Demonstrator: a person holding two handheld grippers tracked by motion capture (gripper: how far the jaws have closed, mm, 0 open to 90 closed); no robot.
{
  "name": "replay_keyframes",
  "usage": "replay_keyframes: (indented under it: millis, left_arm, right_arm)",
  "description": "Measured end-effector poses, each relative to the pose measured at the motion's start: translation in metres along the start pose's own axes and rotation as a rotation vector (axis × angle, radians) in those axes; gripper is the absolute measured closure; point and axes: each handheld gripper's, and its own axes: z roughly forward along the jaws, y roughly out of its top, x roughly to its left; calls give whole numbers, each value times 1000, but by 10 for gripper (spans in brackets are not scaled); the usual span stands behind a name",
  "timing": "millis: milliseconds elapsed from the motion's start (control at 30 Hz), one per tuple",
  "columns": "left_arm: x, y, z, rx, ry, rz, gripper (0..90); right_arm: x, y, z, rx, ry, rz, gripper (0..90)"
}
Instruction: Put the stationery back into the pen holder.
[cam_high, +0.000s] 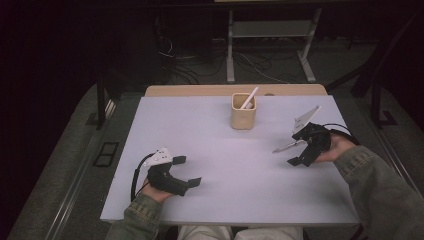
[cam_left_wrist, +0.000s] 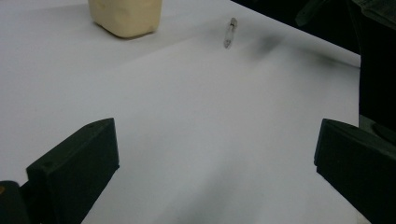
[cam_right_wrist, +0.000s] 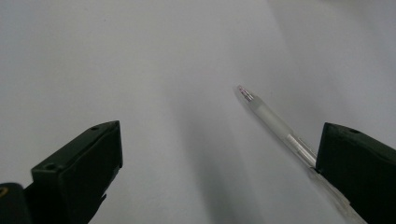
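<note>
In the high view the left claw (cam_high: 186, 171) sits at the lower left of the frame, low over the white tabletop (cam_high: 225, 150), its jaws spread wide apart with nothing between them. A hand (cam_high: 155, 192) in a green sleeve (cam_high: 140, 220) comes up from the bottom edge behind it. Above the middle of the frame stands a beige cup (cam_high: 243, 112) near the far edge, with a white pen (cam_high: 249, 98) leaning out of it. To the right of centre a clear pen (cam_high: 286, 146) lies on the tabletop, its tip pointing toward lower left. The right claw (cam_high: 299, 152) is at its back end, jaws apart, not clamped on it.

In the left gripper view the cup (cam_left_wrist: 125, 16) is at the top left and the clear pen (cam_left_wrist: 229, 32) lies top centre, well apart from the spread jaws at the bottom corners.

In the right gripper view the clear pen (cam_right_wrist: 275, 123) runs from centre down to the right, passing just beside the right-hand jaw; whether they touch cannot be told.
</note>
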Motion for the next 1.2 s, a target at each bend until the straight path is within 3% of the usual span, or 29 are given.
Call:
replay_keyframes:
  millis: [200, 300, 500, 733, 933, 1100, 1200]
  left_arm:
    - [0, 0, 0, -8, 6, -8, 0]
    - [0, 0, 0, -7, 6, -7, 0]
    - [1, -1, -1, -5, 9, -5, 0]
    - [3, -2, 0, 0, 20, -10, 0]
    - [3, -2, 0, -1, 18, -9, 0]
    - [2, -2, 0, -3, 18, -3, 0]
    - [2, -2, 0, -2, 17, -1, 0]
  right_arm:
    - [-3, 4, 1, 20, 6, -34, 2]
    - [-6, 8, 1, 43, -20, -78, 2]
    - [-9, 17, -1, 70, -22, -136, 2]
    - [-22, 23, -4, 98, -45, -152, 2]
    - [-30, 24, 3, 113, -48, -153, 2]
    - [-29, 25, 14, 130, -41, -175, 2]
    - [-30, 26, 18, 132, -33, -211, 51]
